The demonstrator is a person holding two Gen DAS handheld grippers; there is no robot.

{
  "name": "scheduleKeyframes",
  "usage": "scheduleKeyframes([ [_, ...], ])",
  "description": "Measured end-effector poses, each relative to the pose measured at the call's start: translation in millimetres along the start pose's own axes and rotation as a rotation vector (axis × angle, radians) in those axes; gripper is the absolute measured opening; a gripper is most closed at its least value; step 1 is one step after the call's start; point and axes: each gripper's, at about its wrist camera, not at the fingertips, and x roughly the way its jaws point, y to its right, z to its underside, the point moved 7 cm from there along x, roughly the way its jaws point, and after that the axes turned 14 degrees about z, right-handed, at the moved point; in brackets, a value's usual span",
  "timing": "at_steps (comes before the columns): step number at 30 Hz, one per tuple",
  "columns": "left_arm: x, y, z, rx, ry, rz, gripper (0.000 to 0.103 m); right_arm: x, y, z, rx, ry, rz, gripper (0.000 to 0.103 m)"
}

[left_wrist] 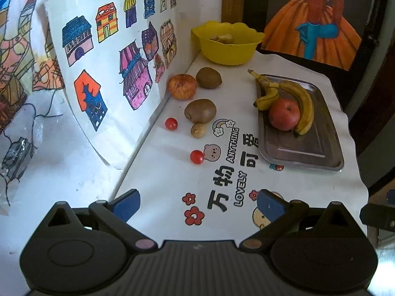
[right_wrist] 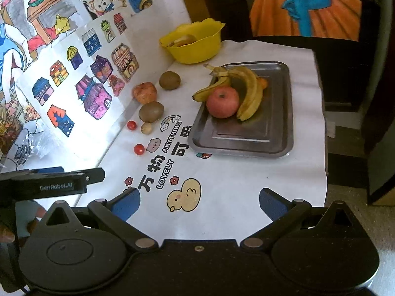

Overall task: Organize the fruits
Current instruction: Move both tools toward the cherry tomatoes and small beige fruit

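A steel tray (left_wrist: 318, 153) (right_wrist: 276, 133) holds a red apple (left_wrist: 284, 114) (right_wrist: 222, 101) and bananas (left_wrist: 301, 103) (right_wrist: 249, 91). Along the wall lie an orange fruit (left_wrist: 182, 86) (right_wrist: 145, 92), two kiwis (left_wrist: 208, 77) (left_wrist: 200, 110) (right_wrist: 169, 80) (right_wrist: 151, 111), a small brown fruit (left_wrist: 198, 130) (right_wrist: 146, 127) and two cherry tomatoes (left_wrist: 171, 123) (left_wrist: 197, 157) (right_wrist: 131, 124) (right_wrist: 139, 149). A yellow bowl (left_wrist: 227, 49) (right_wrist: 195, 49) stands at the back. My left gripper (left_wrist: 197, 204) and right gripper (right_wrist: 200, 202) are open and empty, near the front edge.
The table has a white printed cloth (left_wrist: 291, 187) (right_wrist: 246, 180). A drawing-covered wall (left_wrist: 111, 61) (right_wrist: 74, 61) runs along the left. The cloth edge drops off at the right (right_wrist: 323, 148). The left gripper's body (right_wrist: 49, 185) sits beside the right one.
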Motion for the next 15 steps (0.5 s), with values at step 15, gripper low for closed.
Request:
scheduleKeyframes([
  [15, 6.0, -7.4, -28.1, -0.146, 0.046, -0.143, 0.103, 37.7, 4.6, -52.6, -0.198, 0.041, -0.164, 0.102],
])
